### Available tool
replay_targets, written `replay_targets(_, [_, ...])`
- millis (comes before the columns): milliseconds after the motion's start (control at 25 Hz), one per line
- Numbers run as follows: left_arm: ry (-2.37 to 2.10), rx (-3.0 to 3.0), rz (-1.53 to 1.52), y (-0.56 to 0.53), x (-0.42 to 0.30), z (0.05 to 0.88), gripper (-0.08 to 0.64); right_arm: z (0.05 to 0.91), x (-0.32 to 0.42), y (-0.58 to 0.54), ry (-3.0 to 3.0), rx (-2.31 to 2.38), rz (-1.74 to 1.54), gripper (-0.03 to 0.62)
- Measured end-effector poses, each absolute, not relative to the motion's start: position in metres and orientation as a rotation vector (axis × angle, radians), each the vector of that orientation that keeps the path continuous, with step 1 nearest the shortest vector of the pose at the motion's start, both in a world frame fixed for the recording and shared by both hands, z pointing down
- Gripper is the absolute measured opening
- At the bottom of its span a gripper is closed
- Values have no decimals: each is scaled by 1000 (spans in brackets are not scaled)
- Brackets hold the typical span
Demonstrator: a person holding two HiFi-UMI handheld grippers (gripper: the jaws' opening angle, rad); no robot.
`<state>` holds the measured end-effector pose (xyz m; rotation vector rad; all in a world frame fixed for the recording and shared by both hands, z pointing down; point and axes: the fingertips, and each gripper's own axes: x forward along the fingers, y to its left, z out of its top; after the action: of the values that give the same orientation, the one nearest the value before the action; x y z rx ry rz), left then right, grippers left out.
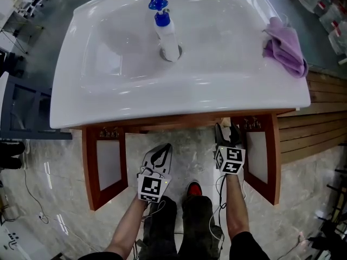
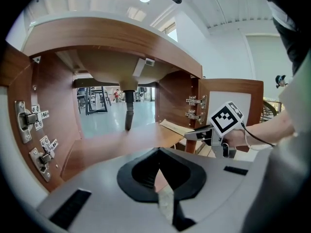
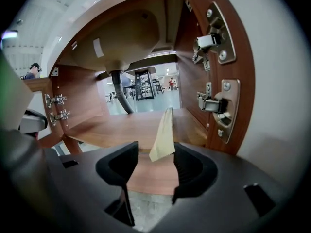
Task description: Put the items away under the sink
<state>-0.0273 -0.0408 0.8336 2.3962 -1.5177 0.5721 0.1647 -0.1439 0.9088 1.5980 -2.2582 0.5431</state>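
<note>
Counting one item stowed, we see beige cloth (image 3: 164, 135) on shelf (image 3: 112, 130) between right gripper's (image 3: 156, 147) released jaws, left gripper (image 2: 158, 152) clenched empty, spray bottle (image 1: 167, 34) and purple cloth (image 1: 286, 46) left up on sink (image 1: 108, 91).

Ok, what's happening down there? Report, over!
Left gripper jaws shut, empty. Right gripper jaws open, beige cloth lying between them on the cabinet shelf. Spray bottle and purple cloth up at the sink. Nothing in the way.
</note>
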Motion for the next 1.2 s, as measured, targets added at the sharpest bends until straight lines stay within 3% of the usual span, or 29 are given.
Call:
replay_targets(480, [-1493, 2425, 537, -4, -31, 762, 6, 835, 157, -88, -2243, 1603, 510, 229])
replay_targets(760, [-1489, 2448, 501, 16, -32, 676, 6, 726, 149, -53, -2292, 1603, 430, 222])
replay_targets(1200, [-1489, 2526, 417, 33, -24, 507, 6, 533, 135, -6, -2382, 1572, 311, 132])
